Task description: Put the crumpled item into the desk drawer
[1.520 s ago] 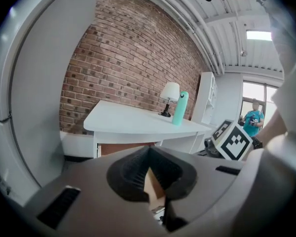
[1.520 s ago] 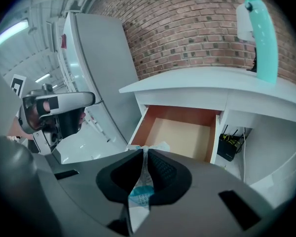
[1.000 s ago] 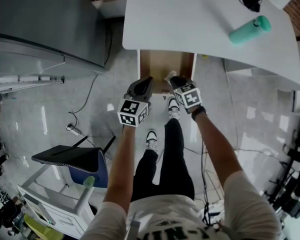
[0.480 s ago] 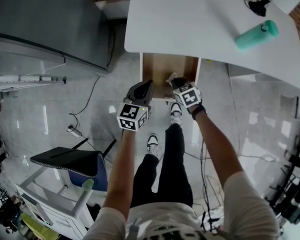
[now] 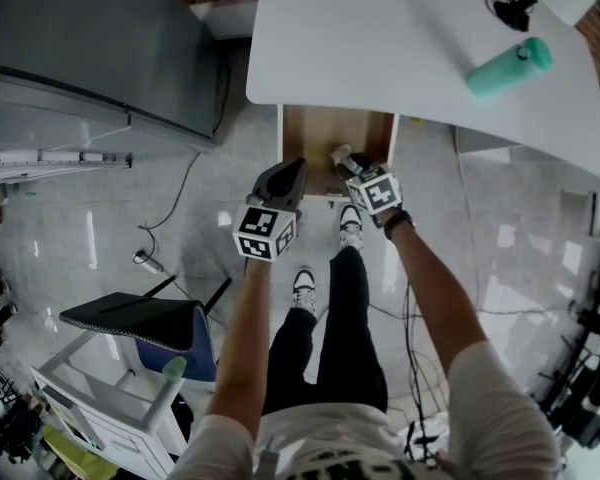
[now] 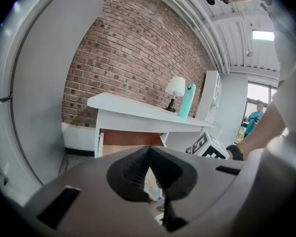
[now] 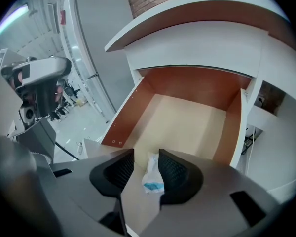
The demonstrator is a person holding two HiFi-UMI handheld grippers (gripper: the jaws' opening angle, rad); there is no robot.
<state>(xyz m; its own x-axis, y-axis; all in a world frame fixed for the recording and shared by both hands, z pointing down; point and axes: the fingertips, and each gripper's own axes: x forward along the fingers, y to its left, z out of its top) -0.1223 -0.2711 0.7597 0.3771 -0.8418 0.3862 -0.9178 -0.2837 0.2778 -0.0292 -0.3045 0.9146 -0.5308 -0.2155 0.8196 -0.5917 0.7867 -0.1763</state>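
- Here, the right gripper (image 7: 145, 158) points steeply down into the open drawer (image 7: 129, 113). Its jaws have just been opening and now stand spread apart.
- The crumpled item (image 7: 153, 177), white with a blue patch, sits between those jaws, close against the right-hand pad. Neither pad squeezes it, and whether it touches that pad cannot be told.
- Beneath the item and ahead of the jaw tips lies the drawer's pale wooden floor, with reddish-brown walls on both sides and at the far end.
- Above and beyond the right gripper, the white desk (image 7: 202, 43) overhangs the drawer.
- The left gripper (image 6: 148, 151) hangs just to the left of the right one, outside the drawer by its front left corner, as the head view shows. Its jaw tips are pressed together with nothing between them.
- Ahead of the left gripper the desk stands in front of a brick wall (image 6: 133, 58), with a small lamp (image 6: 176, 86) and a teal bottle (image 6: 188, 100) on top.
- In the head view, the bottle lies on the desk well beyond and to the right of both grippers.
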